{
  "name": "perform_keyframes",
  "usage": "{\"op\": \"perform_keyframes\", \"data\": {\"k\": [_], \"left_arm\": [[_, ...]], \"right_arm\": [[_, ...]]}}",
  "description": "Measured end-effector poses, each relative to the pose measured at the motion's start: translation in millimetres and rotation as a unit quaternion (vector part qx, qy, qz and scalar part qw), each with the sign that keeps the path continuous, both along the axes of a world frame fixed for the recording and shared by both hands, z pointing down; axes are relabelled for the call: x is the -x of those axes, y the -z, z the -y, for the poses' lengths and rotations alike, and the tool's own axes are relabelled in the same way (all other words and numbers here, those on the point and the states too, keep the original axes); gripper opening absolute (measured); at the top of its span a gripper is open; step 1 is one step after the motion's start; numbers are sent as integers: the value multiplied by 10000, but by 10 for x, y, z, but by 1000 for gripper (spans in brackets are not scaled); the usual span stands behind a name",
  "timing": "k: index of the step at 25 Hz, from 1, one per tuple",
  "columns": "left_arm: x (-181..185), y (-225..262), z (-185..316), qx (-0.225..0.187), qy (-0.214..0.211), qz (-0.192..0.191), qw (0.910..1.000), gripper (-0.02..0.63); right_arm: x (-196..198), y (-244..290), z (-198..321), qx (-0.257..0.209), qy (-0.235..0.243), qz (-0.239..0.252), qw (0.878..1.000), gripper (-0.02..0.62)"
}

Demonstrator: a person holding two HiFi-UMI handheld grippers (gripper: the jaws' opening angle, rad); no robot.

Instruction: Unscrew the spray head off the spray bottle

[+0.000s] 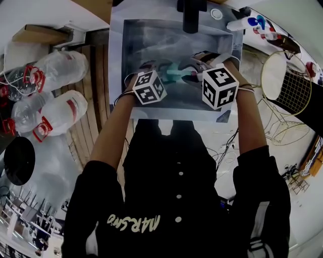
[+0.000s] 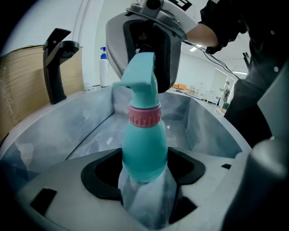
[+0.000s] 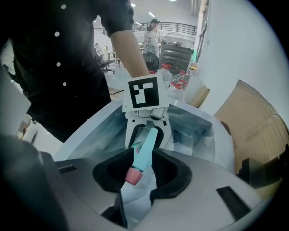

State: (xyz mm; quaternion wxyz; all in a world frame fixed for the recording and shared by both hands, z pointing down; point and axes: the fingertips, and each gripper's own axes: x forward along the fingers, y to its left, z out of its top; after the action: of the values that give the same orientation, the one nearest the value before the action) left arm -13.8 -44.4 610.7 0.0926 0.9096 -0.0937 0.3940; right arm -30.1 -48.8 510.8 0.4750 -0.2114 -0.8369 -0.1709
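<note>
A teal spray bottle [image 2: 144, 149] with a pink collar [image 2: 144, 115] and a teal spray head [image 2: 142, 76] is held over the grey sink [image 1: 151, 35]. My left gripper [image 2: 146, 189] is shut on the bottle's lower body, its clear pads [image 2: 158, 198] pressed against it. My right gripper [image 3: 135, 189] faces it from the other side, closed round the spray head [image 3: 145, 151], with a pink end piece [image 3: 132, 176] at its pads. In the head view the bottle [image 1: 174, 74] lies level between the left gripper [image 1: 159, 69] and the right gripper [image 1: 196, 70].
A black faucet [image 1: 191, 15] stands at the sink's far rim. Large water bottles [image 1: 60, 65] lie on the wooden boards to the left. Small spray bottles [image 1: 247, 22] and a wire basket [image 1: 287, 83] are at the right. A cardboard box [image 3: 253, 131] stands beside the sink.
</note>
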Motion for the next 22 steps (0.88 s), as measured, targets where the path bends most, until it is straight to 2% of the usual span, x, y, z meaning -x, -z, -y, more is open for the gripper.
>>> {"op": "perform_keyframes", "data": {"k": [3,7,10,15,22], "left_arm": [[1,1,5,-15,81,-35,10000,329],[-57,-60,59,-81,440,37,9990,348],[-110,-116,75,-177,522,134,9984,360],[-124,-111,47,-240,269,32,9993,359],[-119,-110,53,-227,-53,-124,9997,357]], "right_arm": [[5,2,10,-56,-74,41,9999,135],[-19,-18,52,-145,-332,52,9993,89],[-29,-26,58,-118,-478,37,9988,89],[-36,-19,37,-67,-497,47,9987,93],[-30,-28,33,-87,87,2,9999,118]]}}
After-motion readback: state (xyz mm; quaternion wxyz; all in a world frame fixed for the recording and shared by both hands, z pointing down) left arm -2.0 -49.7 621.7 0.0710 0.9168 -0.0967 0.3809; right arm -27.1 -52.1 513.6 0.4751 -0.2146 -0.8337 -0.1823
